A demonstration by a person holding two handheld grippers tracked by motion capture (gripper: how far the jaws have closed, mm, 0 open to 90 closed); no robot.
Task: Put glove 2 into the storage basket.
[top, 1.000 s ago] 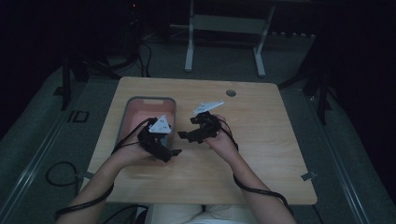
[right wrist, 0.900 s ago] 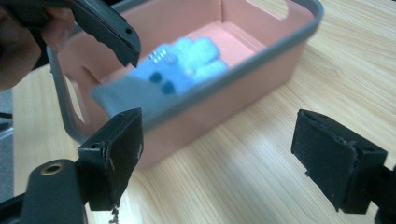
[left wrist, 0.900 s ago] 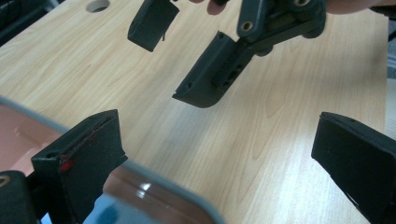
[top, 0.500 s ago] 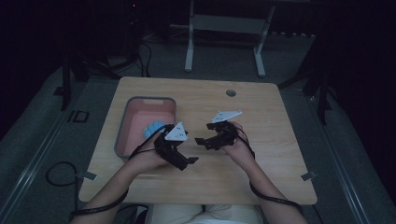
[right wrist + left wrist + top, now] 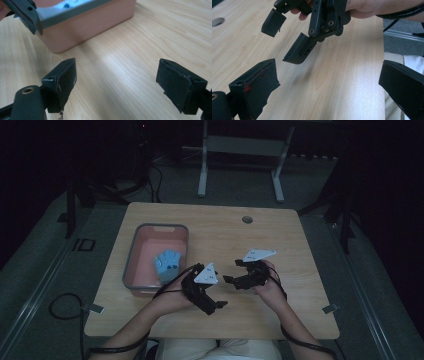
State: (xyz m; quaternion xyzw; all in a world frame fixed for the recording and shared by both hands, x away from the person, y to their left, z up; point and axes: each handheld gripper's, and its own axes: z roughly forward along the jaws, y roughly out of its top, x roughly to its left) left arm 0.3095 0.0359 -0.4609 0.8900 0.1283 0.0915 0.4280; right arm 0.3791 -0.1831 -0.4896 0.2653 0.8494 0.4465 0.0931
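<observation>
Jaws spread and empty on my left gripper (image 5: 216, 306) and right gripper (image 5: 231, 281), I judge the glove (image 5: 166, 265) binned, next reaching anew.

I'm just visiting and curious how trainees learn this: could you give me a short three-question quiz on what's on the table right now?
1. True or false: the blue glove lies inside the pink bin.
2. Are the left tongs open or shut?
3. What do the right tongs hold? A) the glove B) nothing C) a cable

Key:
1. True; it rests in the bin on the wooden table.
2. Open; the left gripper view shows its jaws wide apart.
3. B; the jaws stand apart over bare wood.
</observation>
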